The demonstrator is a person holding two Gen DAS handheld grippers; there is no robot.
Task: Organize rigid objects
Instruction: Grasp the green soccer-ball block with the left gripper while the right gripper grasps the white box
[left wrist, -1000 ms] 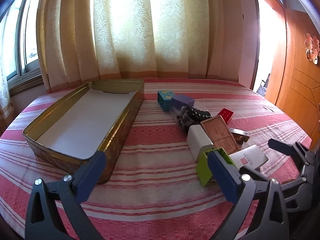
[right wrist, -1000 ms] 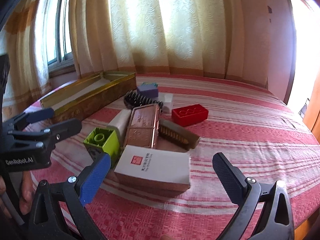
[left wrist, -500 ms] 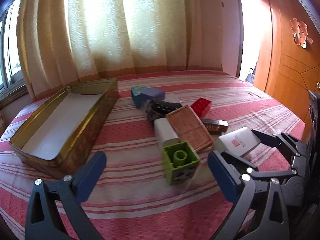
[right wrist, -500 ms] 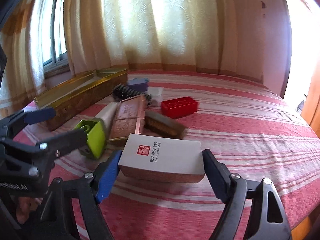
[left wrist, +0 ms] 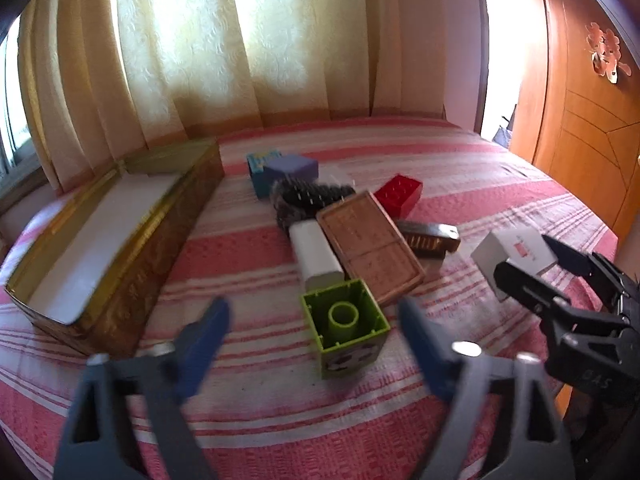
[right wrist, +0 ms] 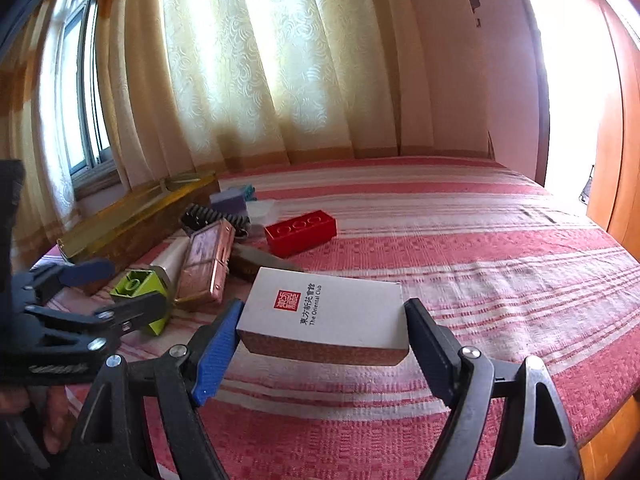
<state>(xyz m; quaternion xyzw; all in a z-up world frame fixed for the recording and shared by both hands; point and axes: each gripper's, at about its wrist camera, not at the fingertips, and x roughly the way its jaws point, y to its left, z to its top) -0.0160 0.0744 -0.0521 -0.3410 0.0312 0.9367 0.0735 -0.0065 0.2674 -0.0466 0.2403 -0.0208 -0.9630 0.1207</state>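
A green hollow block [left wrist: 346, 328] stands on the striped bed, open side up. It sits between the jaws of my left gripper [left wrist: 311, 306], which are closing, with gaps still showing on both sides. The right wrist view shows the same green block [right wrist: 138, 284] inside the left gripper [right wrist: 132, 286]. My right gripper [right wrist: 324, 308] is shut on a white box [right wrist: 324, 312] with a red seal, held slightly above the bedspread. The left wrist view shows that white box [left wrist: 508, 248] tilted in the right gripper [left wrist: 524, 256]. A long gold tin [left wrist: 132, 264] lies open at the left.
Behind the green block lie a copper box [left wrist: 368, 248], a white bar [left wrist: 314, 252], a black brush [left wrist: 308, 196], a red brick [left wrist: 400, 192], a purple block [left wrist: 292, 166] and a brown harmonica-like piece [left wrist: 428, 236]. Curtains hang behind; a wooden door [left wrist: 580, 120] stands to the right.
The left gripper came up to the green block and its jaws narrowed around it. The right gripper closed on the white box and raised it off the bed.
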